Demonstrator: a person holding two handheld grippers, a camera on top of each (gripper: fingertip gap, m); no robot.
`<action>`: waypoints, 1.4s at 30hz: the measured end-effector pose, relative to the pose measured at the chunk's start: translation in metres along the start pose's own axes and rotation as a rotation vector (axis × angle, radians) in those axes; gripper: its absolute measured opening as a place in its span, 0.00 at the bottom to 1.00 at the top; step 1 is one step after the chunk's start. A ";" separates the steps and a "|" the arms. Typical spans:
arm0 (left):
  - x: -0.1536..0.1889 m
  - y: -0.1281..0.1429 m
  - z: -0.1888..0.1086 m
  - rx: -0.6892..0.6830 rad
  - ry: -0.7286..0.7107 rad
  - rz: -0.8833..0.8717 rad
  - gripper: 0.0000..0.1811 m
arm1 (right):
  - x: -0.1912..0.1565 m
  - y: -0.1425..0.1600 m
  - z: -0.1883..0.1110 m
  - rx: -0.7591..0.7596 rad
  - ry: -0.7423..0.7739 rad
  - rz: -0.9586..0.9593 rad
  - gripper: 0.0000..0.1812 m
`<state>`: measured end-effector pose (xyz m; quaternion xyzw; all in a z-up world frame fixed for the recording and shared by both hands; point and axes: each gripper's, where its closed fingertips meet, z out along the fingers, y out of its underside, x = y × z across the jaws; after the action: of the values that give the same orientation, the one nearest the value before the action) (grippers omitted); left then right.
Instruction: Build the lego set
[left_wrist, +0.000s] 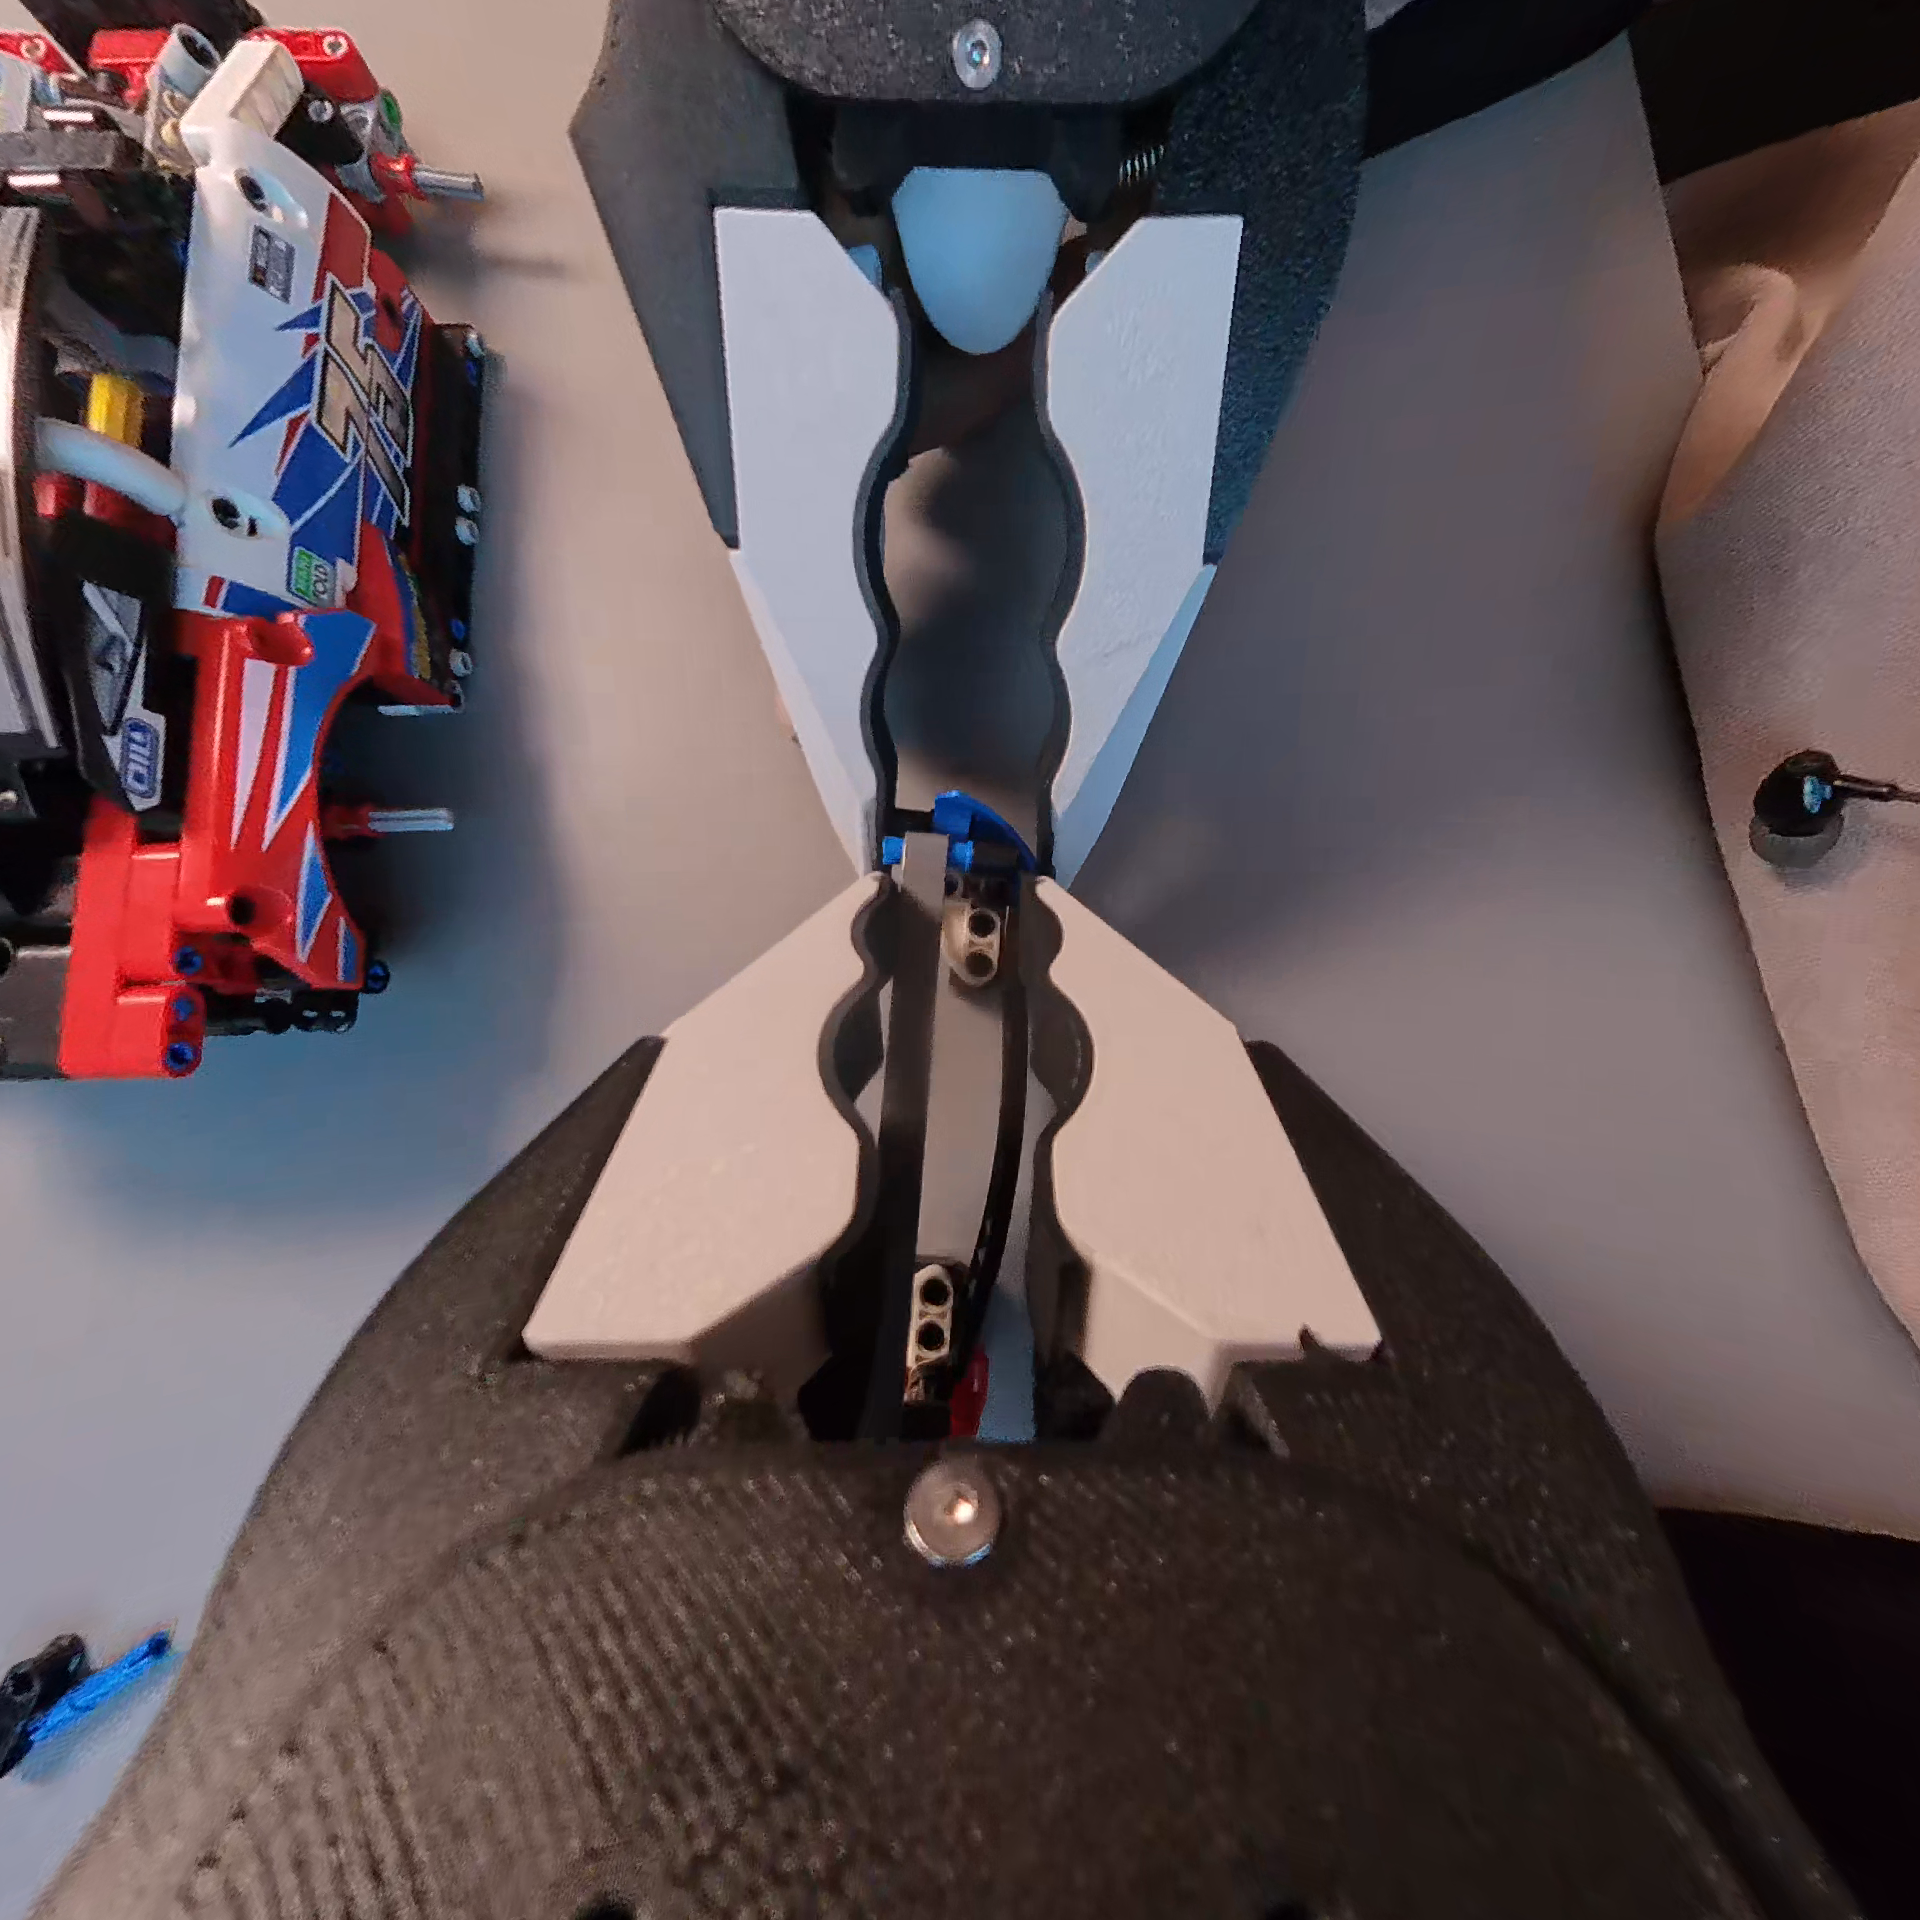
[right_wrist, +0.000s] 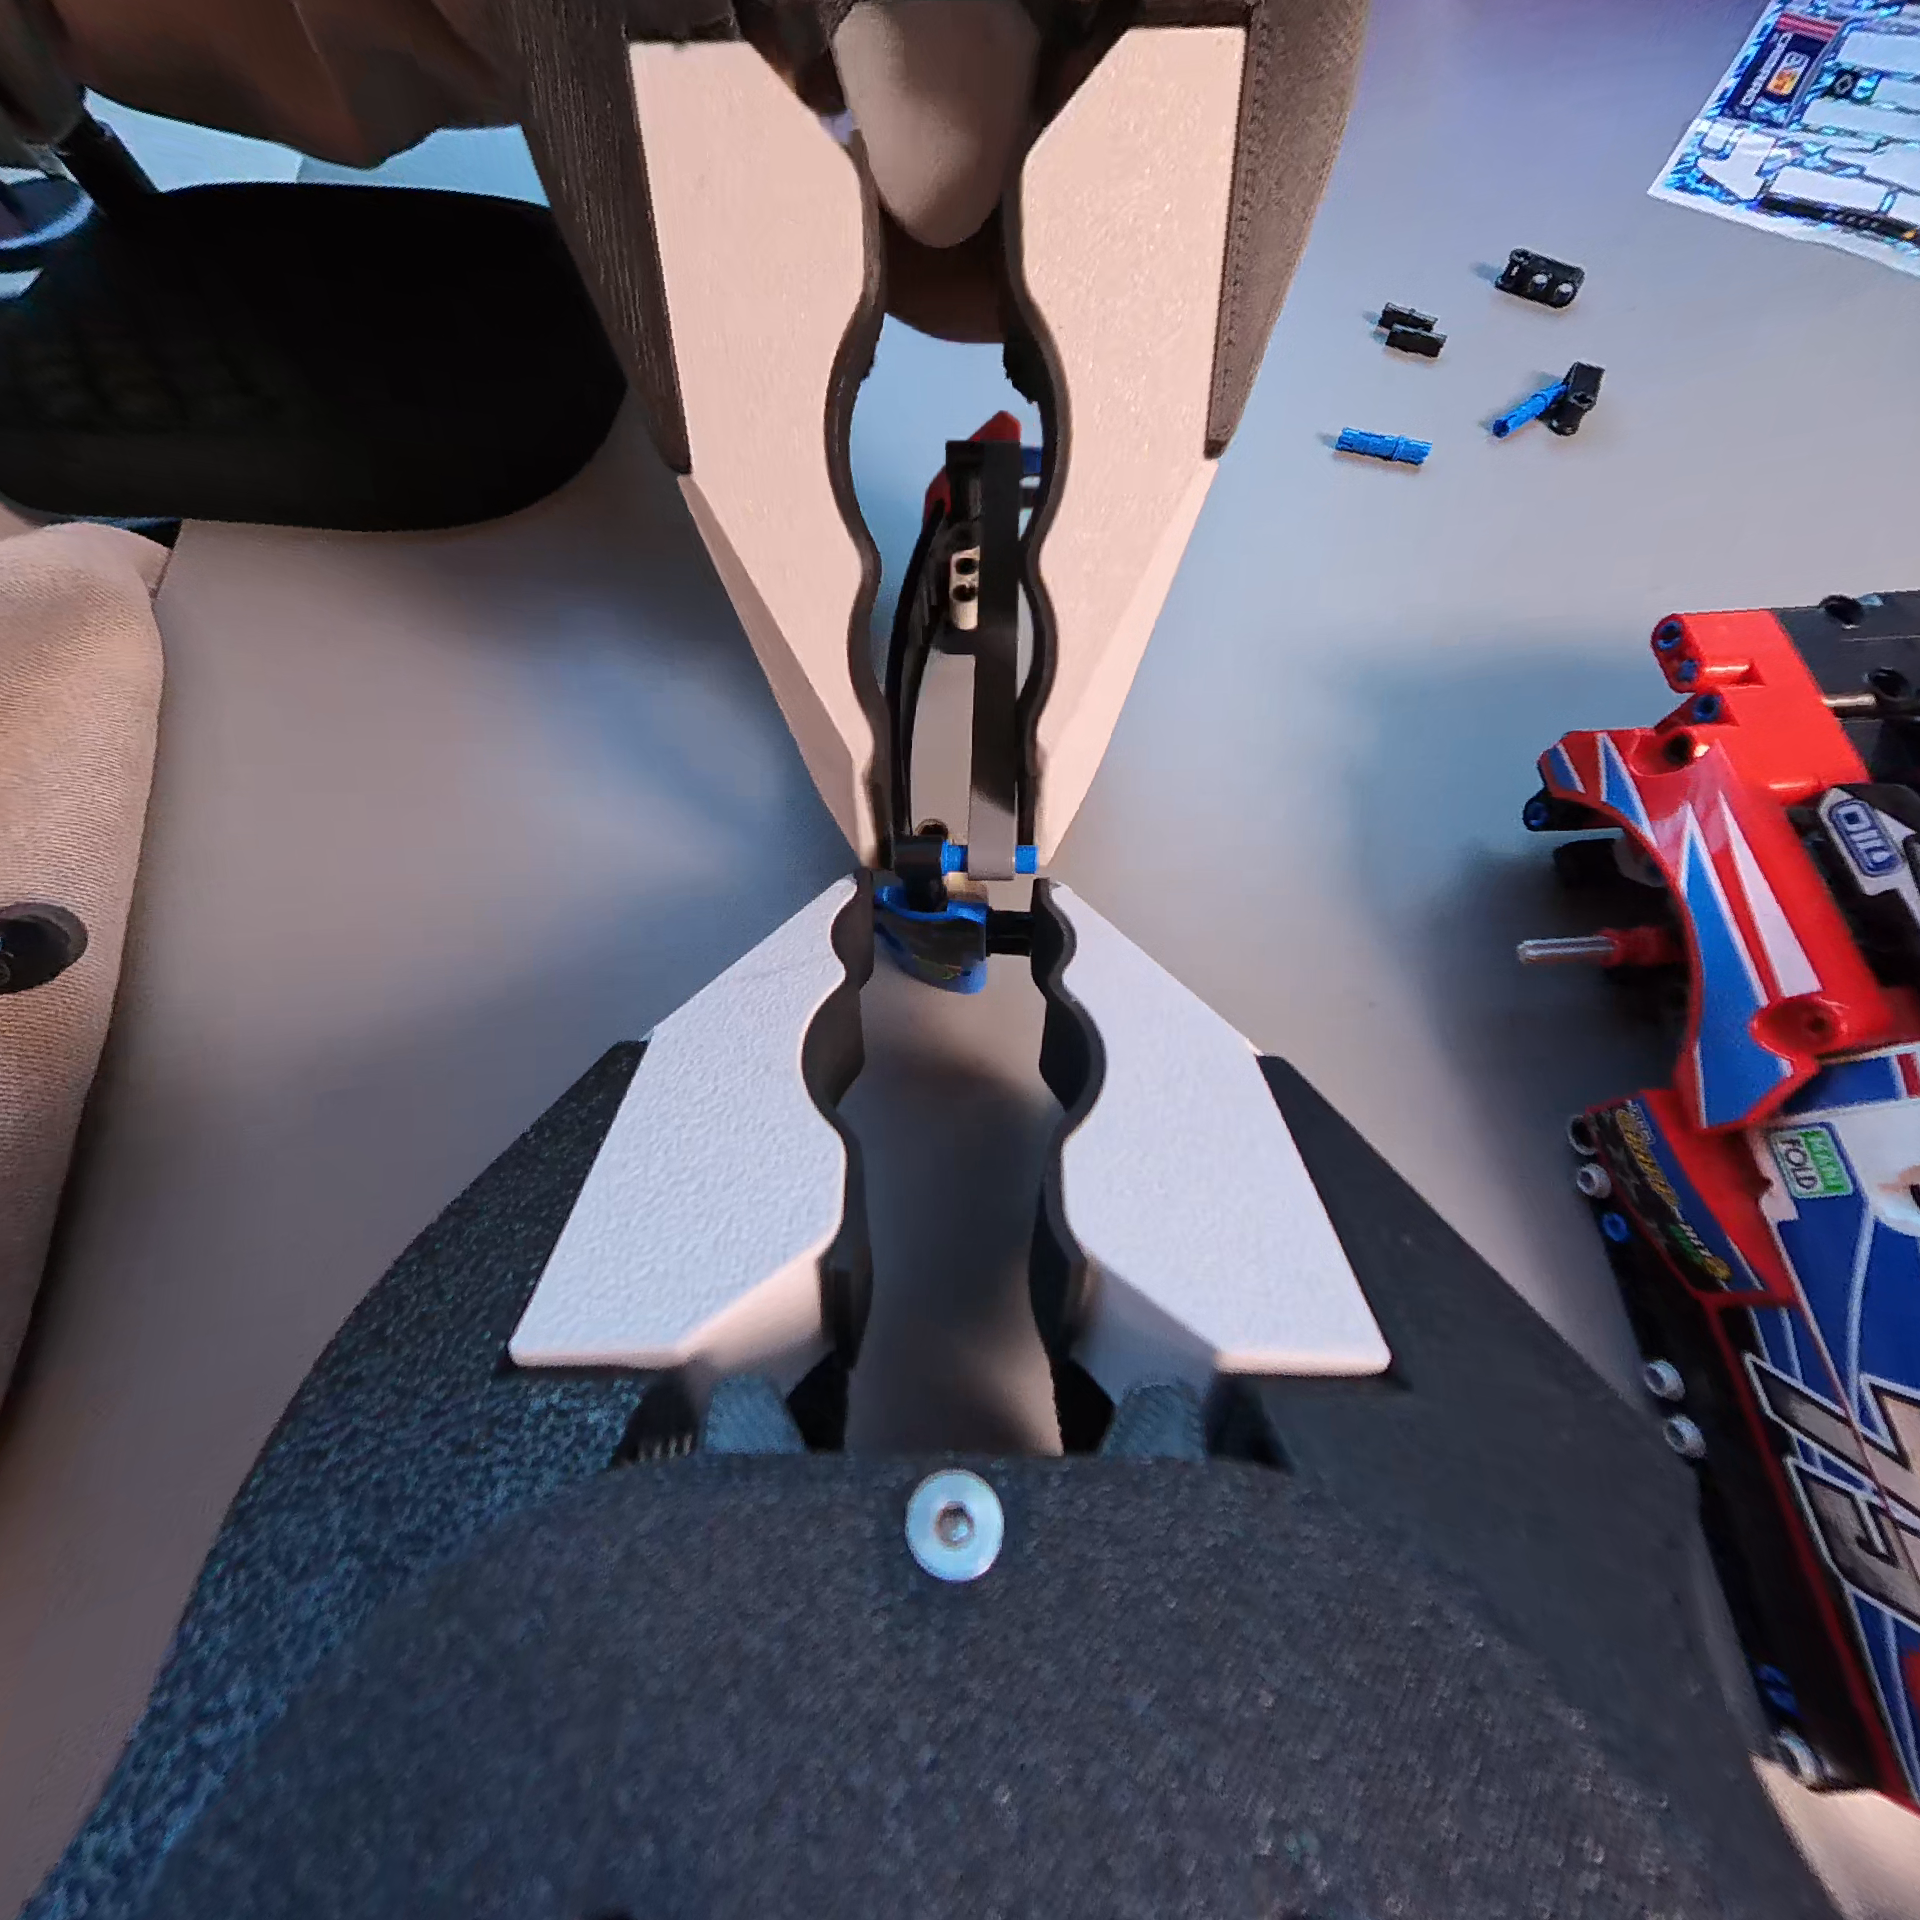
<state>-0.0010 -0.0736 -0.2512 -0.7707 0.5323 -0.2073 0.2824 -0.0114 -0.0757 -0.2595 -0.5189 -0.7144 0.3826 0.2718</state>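
In the left wrist view, the left gripper (left_wrist: 961, 883) was closed to a narrow gap on a long grey-and-black sub-assembly (left_wrist: 940, 1101) that ran back between its fingers, with blue pins (left_wrist: 891, 852) at the tip. Nose to nose with it came the right gripper (left_wrist: 961, 821), its fingertips meeting the same tip around a small blue piece (left_wrist: 971, 816). The red, white and blue car (left_wrist: 260, 582) lay on the grey table (left_wrist: 582, 935) well to the left, apart from both tools. In the right wrist view, the right gripper (right_wrist: 951, 914) was nearly closed on the blue piece (right_wrist: 930, 940) and a short black connector just at its tips, touching the sub-assembly (right_wrist: 987, 675) held lengthwise in the left gripper (right_wrist: 951, 847) opposite. Whether the blue piece was already seated could not be told. The car (right_wrist: 1766, 935) sat at right; loose black and blue pins (right_wrist: 1382, 445) and a printed sheet (right_wrist: 1808, 125) lay beyond. The plastic parts looked light, stiff and slick, likely to twist or pop free under a skewed squeeze; the flat sides of the beam seemed the safest hold, with the push kept straight along the pins.
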 end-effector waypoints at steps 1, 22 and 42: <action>0.002 -0.003 -0.001 0.025 0.017 -0.022 0.12 | 0.000 0.000 0.000 0.001 0.000 -0.003 0.15; -0.002 -0.004 -0.003 0.024 -0.051 -0.049 0.11 | 0.000 -0.001 0.001 0.001 0.020 0.000 0.15; 0.004 -0.004 -0.004 0.011 -0.026 0.019 0.08 | -0.002 -0.001 0.001 0.004 0.011 -0.005 0.15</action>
<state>0.0004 -0.0767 -0.2459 -0.7666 0.5349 -0.1975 0.2952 -0.0125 -0.0786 -0.2591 -0.5187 -0.7135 0.3803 0.2779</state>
